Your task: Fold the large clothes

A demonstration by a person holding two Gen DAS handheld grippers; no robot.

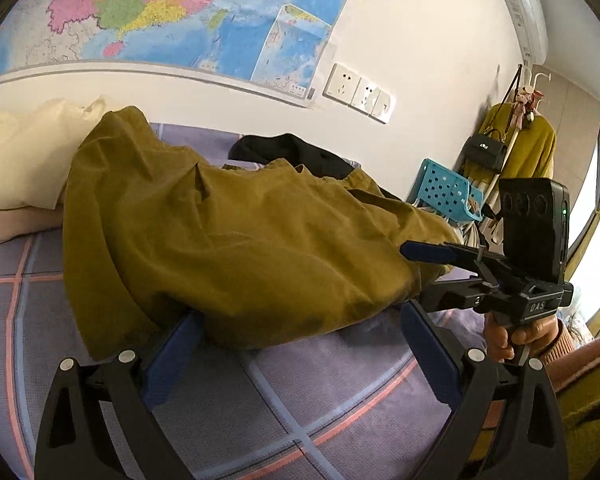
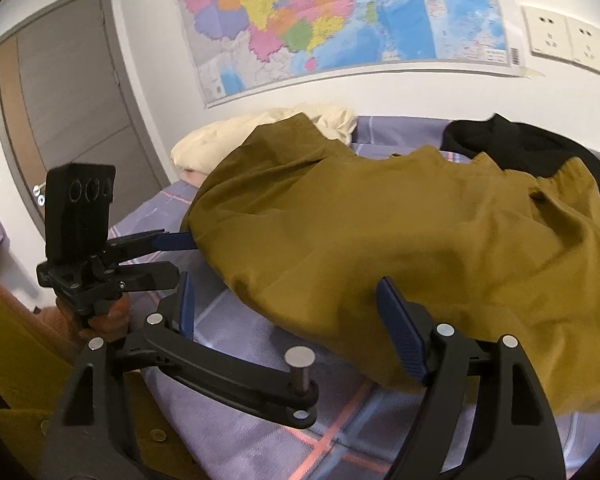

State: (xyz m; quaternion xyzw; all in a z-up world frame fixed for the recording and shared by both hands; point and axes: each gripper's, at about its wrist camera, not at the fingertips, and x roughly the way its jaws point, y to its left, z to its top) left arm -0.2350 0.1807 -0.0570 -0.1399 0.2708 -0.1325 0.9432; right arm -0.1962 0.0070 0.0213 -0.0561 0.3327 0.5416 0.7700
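An olive-brown garment (image 1: 228, 240) lies bunched on the purple plaid bed sheet (image 1: 300, 392); it also shows in the right wrist view (image 2: 400, 236). My left gripper (image 1: 300, 336) is open, its blue pads (image 1: 172, 356) spread at the garment's near edge, the left tip under the cloth. In the right wrist view the left gripper (image 2: 172, 248) has its fingers at the garment's left edge. My right gripper (image 2: 296, 316) is open with the near hem between its pads (image 2: 402, 332). In the left wrist view the right gripper (image 1: 428, 268) sits at the garment's right end.
A black garment (image 1: 296, 152) lies behind the olive one by the wall. A cream pillow (image 1: 24, 160) lies at the left. A blue plastic basket (image 1: 448, 192) and a coat rack with a bag (image 1: 500, 144) stand at the right. A door (image 2: 72, 120) is at the left.
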